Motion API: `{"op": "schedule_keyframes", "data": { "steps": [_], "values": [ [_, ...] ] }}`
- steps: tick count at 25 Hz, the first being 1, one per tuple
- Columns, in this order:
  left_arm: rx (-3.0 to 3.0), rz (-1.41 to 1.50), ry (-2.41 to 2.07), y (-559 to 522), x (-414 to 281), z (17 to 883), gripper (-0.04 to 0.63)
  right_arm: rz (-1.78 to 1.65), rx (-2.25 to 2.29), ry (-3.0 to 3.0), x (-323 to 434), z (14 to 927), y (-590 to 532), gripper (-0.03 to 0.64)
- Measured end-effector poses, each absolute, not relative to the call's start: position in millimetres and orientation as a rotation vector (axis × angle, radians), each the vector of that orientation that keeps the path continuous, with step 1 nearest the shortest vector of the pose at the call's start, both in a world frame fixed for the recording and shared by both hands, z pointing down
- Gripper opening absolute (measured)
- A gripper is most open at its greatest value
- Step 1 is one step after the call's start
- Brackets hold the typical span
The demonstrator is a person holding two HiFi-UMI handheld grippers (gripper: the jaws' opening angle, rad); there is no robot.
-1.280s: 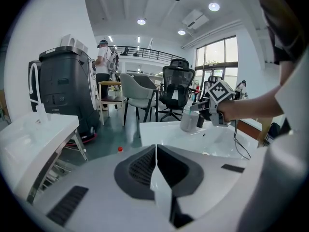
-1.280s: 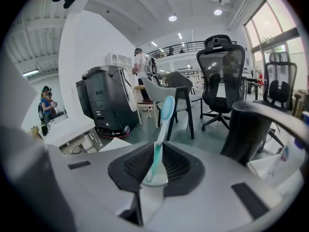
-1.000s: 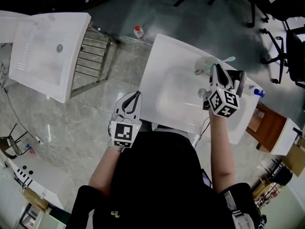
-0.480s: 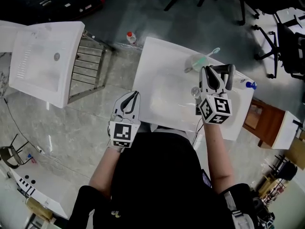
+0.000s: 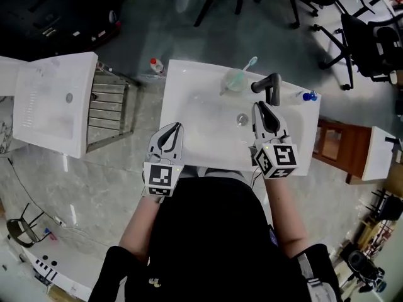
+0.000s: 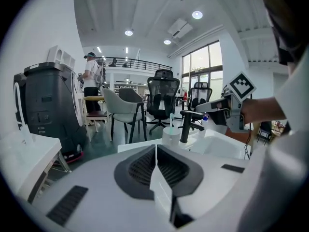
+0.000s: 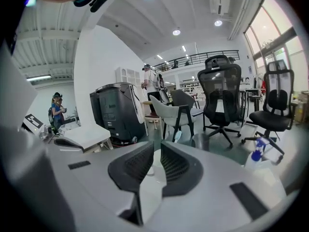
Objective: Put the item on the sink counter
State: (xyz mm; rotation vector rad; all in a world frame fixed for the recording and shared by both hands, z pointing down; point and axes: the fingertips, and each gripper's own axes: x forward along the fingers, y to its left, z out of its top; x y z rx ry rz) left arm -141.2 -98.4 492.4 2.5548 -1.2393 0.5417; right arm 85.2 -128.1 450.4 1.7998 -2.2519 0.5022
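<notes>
Standing on grey floor (image 5: 107,162), white sink counter (image 5: 182,80); office chairs (image 5: 362,36) beyond.

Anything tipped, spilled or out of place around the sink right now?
Nothing stands out on the sink counter: the cup with its toothbrush stands upright beside the faucet. The only stray is a small bottle on the floor beyond the counter's far-left corner.

White sink (image 5: 182,83), black faucet (image 5: 271,87), mint toothbrush (image 5: 250,63)

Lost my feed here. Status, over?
Left gripper shut, empty. Right gripper slightly open, empty. Cup with toothbrush upright on sink counter, beside faucet. No obstruction seen.
</notes>
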Motion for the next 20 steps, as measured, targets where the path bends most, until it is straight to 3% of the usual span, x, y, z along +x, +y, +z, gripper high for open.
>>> {"op": "schedule_keyframes", "data": {
  "steps": [20],
  "values": [
    [2.760,0.491,-0.963,-65.2,-25.5,459.0,0.026,0.447,1.975,-2.201,179.0,410.7,3.8,0.051]
  ]
}}
